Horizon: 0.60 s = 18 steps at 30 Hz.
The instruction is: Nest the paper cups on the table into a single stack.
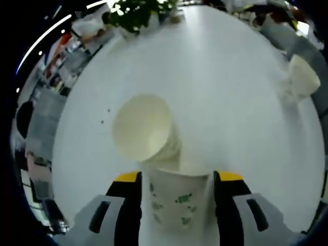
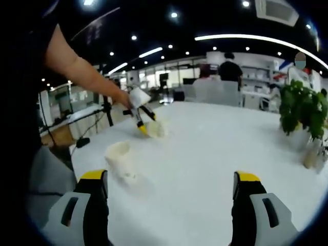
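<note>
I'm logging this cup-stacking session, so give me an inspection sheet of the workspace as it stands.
Surface: white table, bare across most of its top.
Job's things: stack of paper cups lying tilted, mouth toward the camera; a printed cup between the left gripper's jaws; a lone cup at the table's far side, seen nearer in the right gripper view.
Clutter: potted plant at the table edge.
Grippers: left gripper shut on the printed cup; right gripper open, holding nothing.
Cables: cable beside a tripod past the table.
Surroundings: office, ceiling lights, person standing behind chairs.
</note>
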Each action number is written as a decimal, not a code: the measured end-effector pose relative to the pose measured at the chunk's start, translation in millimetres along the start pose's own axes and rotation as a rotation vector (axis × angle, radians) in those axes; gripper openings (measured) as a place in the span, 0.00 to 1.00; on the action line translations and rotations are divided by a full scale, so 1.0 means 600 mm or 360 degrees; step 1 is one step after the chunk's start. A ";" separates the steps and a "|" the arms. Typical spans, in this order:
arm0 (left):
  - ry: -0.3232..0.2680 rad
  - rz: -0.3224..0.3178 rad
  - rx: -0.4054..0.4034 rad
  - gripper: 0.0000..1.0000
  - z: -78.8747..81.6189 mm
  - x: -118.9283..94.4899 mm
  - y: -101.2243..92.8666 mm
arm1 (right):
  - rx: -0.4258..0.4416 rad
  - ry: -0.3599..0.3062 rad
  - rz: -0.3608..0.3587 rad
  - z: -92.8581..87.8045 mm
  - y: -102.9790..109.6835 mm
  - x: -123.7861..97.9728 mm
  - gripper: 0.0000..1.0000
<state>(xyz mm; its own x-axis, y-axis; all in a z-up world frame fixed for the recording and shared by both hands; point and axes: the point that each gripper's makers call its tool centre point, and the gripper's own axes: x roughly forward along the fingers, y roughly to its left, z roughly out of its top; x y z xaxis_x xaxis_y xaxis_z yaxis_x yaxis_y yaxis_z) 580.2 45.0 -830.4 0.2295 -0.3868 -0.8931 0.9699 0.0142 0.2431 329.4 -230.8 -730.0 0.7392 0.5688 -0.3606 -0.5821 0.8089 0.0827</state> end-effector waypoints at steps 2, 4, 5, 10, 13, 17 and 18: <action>0.0026 -0.0014 0.0018 0.47 -0.004 0.005 -0.006 | -0.0007 0.0005 0.0003 -0.001 0.001 0.002 1.00; 0.0039 -0.0003 0.0010 0.45 -0.008 0.008 -0.007 | -0.0022 -0.0008 0.0014 0.001 0.004 0.003 1.00; 0.0026 0.0008 -0.0009 0.44 -0.006 0.007 -0.005 | -0.0022 -0.0006 0.0014 0.002 0.005 0.004 1.00; 0.0008 0.0030 -0.0046 0.42 -0.009 0.000 -0.003 | -0.0008 0.0020 0.0018 -0.002 0.007 0.007 1.00; 0.0005 0.0040 -0.0058 0.41 -0.012 -0.006 0.000 | -0.0018 0.0007 0.0022 0.002 0.007 0.008 1.00; -0.0024 0.0045 -0.0123 0.41 -0.015 -0.015 0.002 | -0.0023 0.0012 0.0022 0.006 0.007 0.009 1.00; -0.0032 0.0056 -0.0130 0.41 -0.016 -0.020 0.002 | -0.0027 0.0008 0.0023 0.007 0.006 0.010 1.00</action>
<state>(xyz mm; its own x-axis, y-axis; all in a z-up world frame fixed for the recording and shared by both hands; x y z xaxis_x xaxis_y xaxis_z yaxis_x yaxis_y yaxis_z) 579.4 58.8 -823.1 0.2624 -0.4033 -0.8766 0.9649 0.1028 0.2416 332.8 -223.8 -727.9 0.7290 0.5797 -0.3640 -0.5985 0.7979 0.0721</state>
